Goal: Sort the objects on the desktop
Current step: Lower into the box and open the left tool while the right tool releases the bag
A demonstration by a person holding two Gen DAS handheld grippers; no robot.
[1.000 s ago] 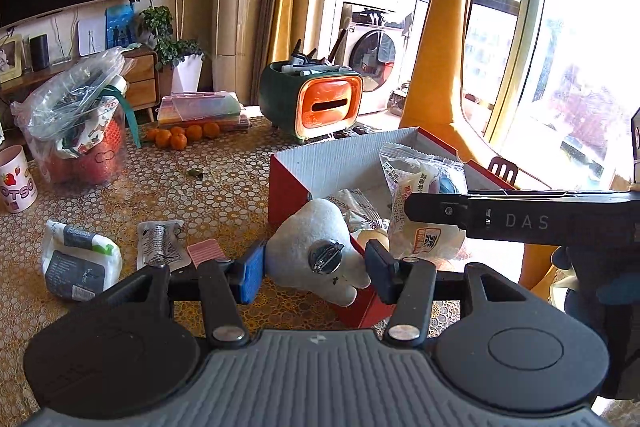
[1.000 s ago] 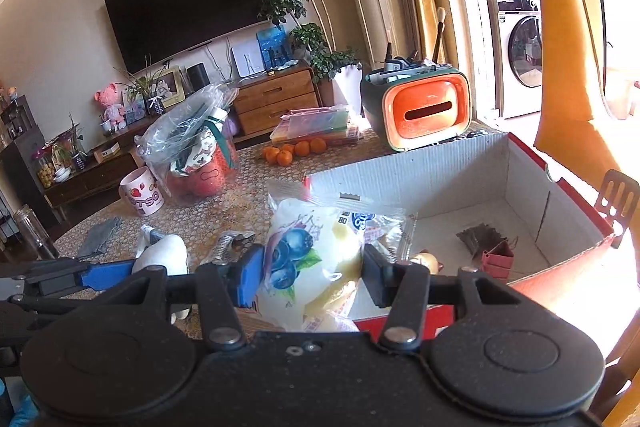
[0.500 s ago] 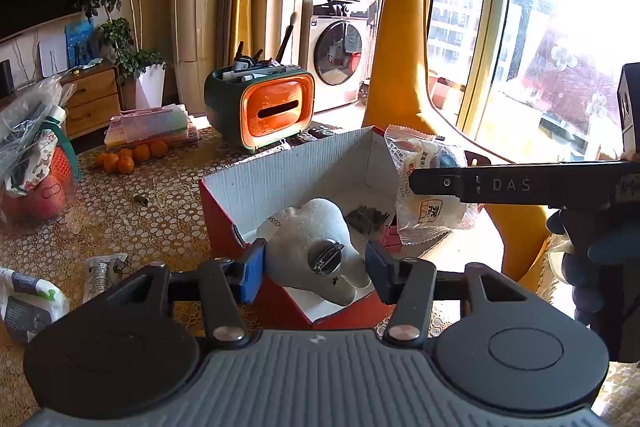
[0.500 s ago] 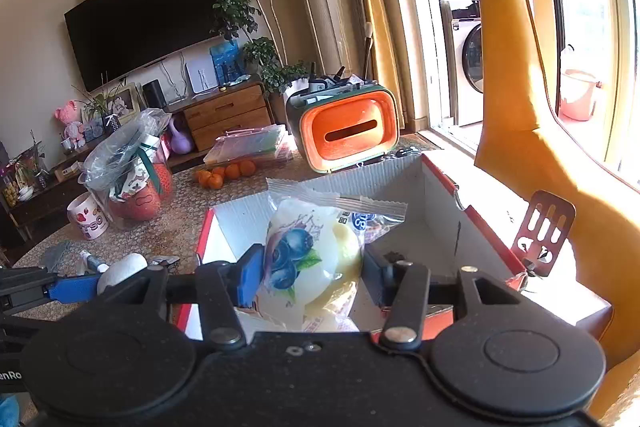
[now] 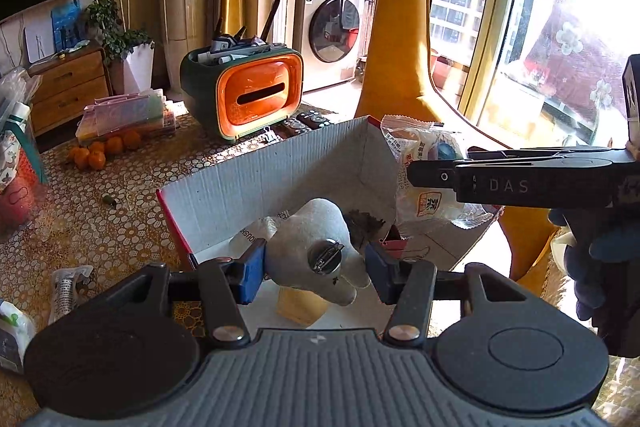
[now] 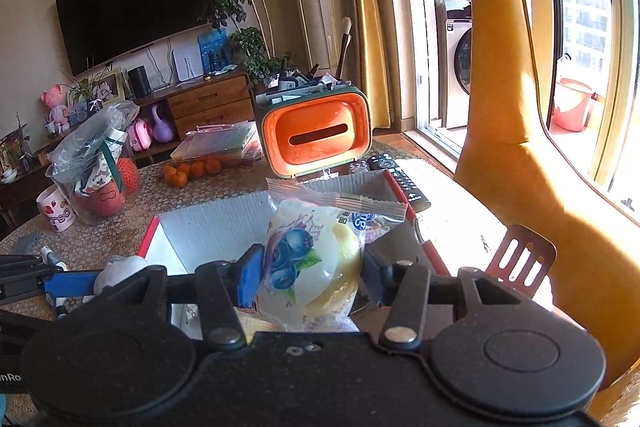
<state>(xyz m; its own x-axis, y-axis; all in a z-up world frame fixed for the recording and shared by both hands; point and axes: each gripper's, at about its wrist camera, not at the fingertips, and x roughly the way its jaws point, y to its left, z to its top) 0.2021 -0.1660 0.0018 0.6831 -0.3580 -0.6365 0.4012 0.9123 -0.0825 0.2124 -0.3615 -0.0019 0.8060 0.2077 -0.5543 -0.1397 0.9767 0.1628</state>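
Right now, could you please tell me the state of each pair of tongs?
Left tongs: closed on the white plush toy.
Right tongs: closed on the blueberry snack packet.

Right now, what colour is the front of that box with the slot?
Orange front in a dark green case; right wrist view shows it best.

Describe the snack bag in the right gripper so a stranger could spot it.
Find the red-edged box in front of the orange tissue holder. Above its near end, the right gripper clamps a clear snack bag; it alone shows printed blueberries.
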